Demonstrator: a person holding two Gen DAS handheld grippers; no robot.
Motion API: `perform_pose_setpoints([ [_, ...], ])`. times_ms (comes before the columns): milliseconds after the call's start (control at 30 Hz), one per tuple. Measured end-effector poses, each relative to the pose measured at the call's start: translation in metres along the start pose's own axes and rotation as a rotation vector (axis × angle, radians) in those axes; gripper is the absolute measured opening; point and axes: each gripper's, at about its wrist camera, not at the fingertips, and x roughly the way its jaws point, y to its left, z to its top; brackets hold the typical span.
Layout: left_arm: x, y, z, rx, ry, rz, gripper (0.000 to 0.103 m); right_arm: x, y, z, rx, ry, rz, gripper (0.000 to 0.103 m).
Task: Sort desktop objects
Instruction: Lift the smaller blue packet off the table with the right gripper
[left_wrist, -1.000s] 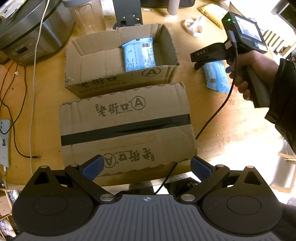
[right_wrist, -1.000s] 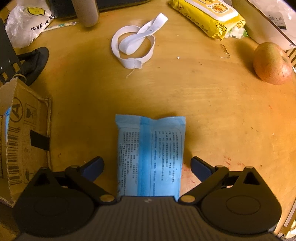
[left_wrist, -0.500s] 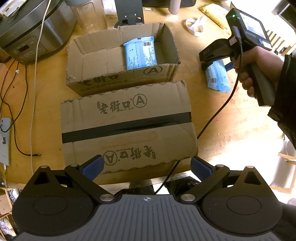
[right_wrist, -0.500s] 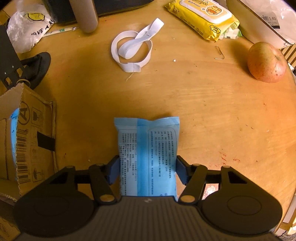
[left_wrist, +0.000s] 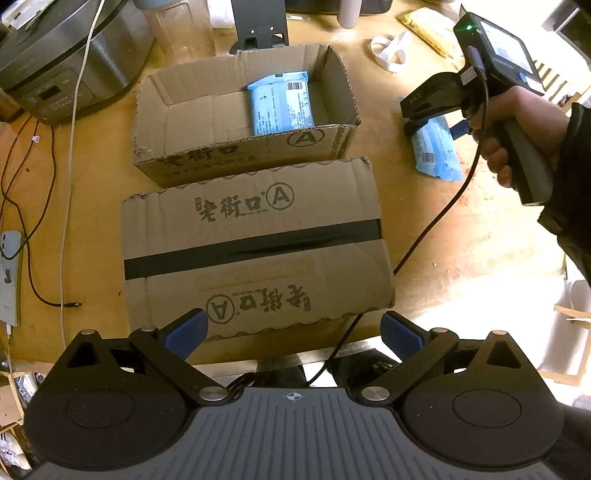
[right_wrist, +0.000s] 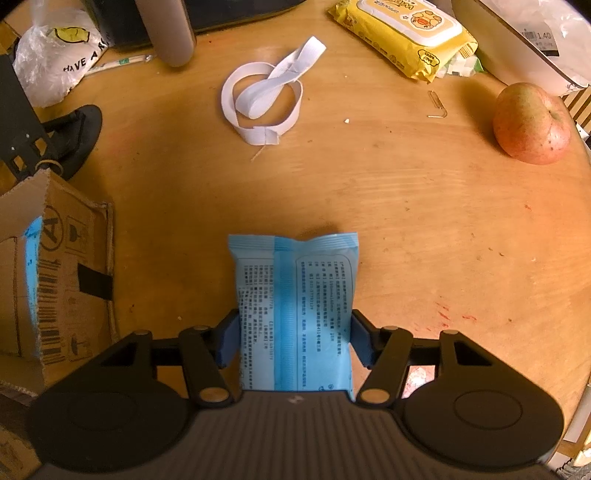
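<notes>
A light blue packet (right_wrist: 295, 295) lies lengthwise between the pads of my right gripper (right_wrist: 295, 339), which is shut on its two long sides just above the wooden table. The left wrist view shows that same gripper (left_wrist: 436, 110), held by a hand, over the blue packet (left_wrist: 437, 155) to the right of the box. An open cardboard box (left_wrist: 243, 155) holds a second blue packet (left_wrist: 280, 107) in its right half. My left gripper (left_wrist: 291, 332) hangs open and empty over the box's folded-out flap (left_wrist: 251, 240) near the table's front edge.
An apple (right_wrist: 532, 123), a yellow wet-wipes pack (right_wrist: 402, 33), a white elastic band (right_wrist: 262, 99), a paper clip (right_wrist: 437, 103) and a plastic bag (right_wrist: 55, 62) lie beyond the packet. A rice cooker (left_wrist: 66, 55), cables (left_wrist: 22, 184) and a phone (left_wrist: 9, 277) sit left of the box.
The right gripper's jaws have come together from wide apart onto the sides of the blue packet. The left gripper has stayed open in place.
</notes>
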Motion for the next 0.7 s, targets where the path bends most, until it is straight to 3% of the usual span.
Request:
perform_pose_setpoints([
  [700,0.000,0.005,0.001,-0.010,-0.004,-0.010,0.102,-0.080,0.015,0.004,-0.059,-0.020,0.023,0.059],
])
